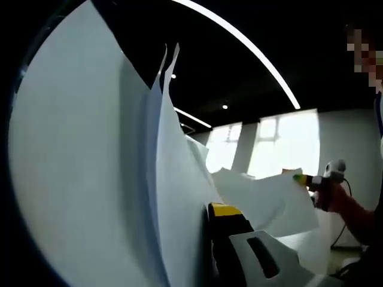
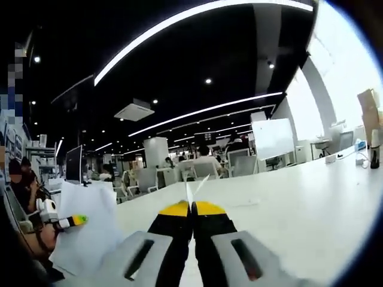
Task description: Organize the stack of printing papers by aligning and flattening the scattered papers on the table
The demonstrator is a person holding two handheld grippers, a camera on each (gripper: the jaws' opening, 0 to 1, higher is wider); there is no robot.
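In the left gripper view, big white sheets of printing paper (image 1: 90,167) stand on edge across the left half, several layers fanned apart at their top corners. Just right of them rises one yellow-tipped black finger of the left tongs (image 1: 210,224); the sheets hide the other finger, so the tongs appear closed on the papers with the nearest sheet pressed against the visible finger. Farther right, the paper curves away and ends at the right tongs (image 1: 301,177), whose yellow-green tip touches the sheet's far edge, held by a hand (image 1: 328,194) with a red sleeve behind it. Bright windows (image 1: 281,140) lie beyond, under a dark ceiling with a long light strip.

In the right gripper view, at the far left, the left tongs (image 2: 76,221) come in with a yellow-green tip against a white sheet (image 2: 90,230) that stands up from the near left. In the middle, the right tongs (image 2: 191,209) show both yellow tips pressed together, with a thin paper edge (image 2: 190,192) sticking up from between them, so they are closed on paper seen edge-on. The white bench (image 2: 299,197) spreads to the right, toward a whiteboard (image 2: 272,137) and a cardboard box (image 2: 370,110) at the far right. People sit at desks in the office behind.
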